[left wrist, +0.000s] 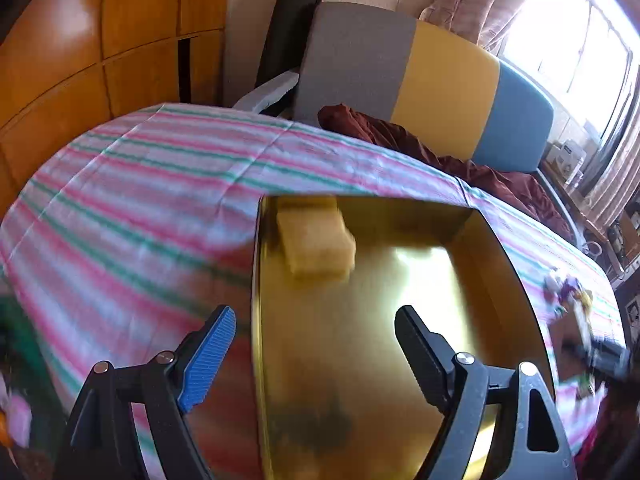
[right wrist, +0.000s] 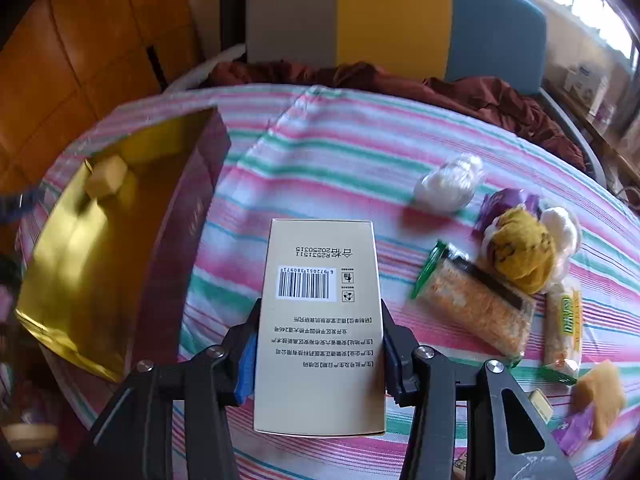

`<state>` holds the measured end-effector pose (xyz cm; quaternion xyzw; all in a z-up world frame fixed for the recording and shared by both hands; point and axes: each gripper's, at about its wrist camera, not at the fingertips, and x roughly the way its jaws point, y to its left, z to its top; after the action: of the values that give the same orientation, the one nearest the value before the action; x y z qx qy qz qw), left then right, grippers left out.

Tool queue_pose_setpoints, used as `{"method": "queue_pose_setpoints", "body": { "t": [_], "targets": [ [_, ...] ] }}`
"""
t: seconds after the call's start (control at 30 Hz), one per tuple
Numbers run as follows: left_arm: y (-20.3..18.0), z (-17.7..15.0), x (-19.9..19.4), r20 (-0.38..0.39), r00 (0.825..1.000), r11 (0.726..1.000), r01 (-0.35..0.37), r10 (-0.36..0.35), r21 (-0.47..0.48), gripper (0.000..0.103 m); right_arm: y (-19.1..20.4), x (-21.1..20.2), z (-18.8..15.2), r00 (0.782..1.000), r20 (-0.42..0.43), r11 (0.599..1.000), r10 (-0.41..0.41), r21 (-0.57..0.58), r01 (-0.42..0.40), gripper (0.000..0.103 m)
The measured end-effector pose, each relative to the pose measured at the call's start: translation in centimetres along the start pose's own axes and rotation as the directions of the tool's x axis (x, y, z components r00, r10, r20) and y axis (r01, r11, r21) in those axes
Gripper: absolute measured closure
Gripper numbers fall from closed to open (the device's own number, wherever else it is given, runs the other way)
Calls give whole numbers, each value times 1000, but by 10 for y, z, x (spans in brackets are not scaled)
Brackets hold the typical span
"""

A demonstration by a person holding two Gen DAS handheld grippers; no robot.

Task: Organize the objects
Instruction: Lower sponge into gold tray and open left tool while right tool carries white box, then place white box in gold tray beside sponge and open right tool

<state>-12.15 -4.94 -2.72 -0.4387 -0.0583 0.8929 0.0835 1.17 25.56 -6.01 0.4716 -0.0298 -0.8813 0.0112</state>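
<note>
A gold-lined box with maroon outer walls sits on the striped cloth; it also shows at the left in the right wrist view. A yellow block lies in its far corner, also seen in the right wrist view. My left gripper is open and empty over the box's left wall. My right gripper is shut on a beige carton with a barcode, held above the cloth to the right of the box.
Snack packets lie at the right of the table: a green-edged cracker pack, a yellow ball-shaped item, a white wrapped item, a narrow packet. A maroon cloth and a grey-yellow-blue board lie behind the table.
</note>
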Motion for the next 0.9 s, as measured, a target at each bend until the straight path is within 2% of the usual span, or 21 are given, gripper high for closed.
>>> {"method": "queue_pose_setpoints", "body": {
  "t": [0.1,0.23,0.33,0.4,0.53,0.63,0.7,0.77,0.9],
  "targets": [
    [7,-20,-12,-13,1000,999,12,-13,-30,21,15,-21,14,998,60,999,33,19,-35,53],
    [21,-39,-18,-60,998,994,29,-35,-103,27,66,-32,36,984,73,986,164,-22,-162,52],
    [35,-49,-20,-86,992,984,78,-93,-163,31,116,-21,49,966,26,965,256,-60,-254,52],
    [42,-52,-26,-76,992,982,90,-104,-169,33,150,-4,55,951,-31,948,308,-67,-310,52],
    [60,-56,-36,-52,993,974,89,-102,-207,33,206,45,66,923,-161,934,350,-17,-358,52],
    [74,-58,-39,-31,995,966,87,-98,-242,38,236,73,73,910,-214,934,355,35,-357,52],
    [78,-59,-37,-32,996,965,77,-88,-251,39,245,88,79,891,-225,919,394,89,-384,50],
    [79,-60,-36,-33,995,964,81,-92,-253,39,253,96,82,864,-227,893,449,144,-426,40],
    [73,-64,-31,-55,994,967,75,-91,-242,39,257,87,81,867,-203,891,454,124,-438,39]
  ]
}}
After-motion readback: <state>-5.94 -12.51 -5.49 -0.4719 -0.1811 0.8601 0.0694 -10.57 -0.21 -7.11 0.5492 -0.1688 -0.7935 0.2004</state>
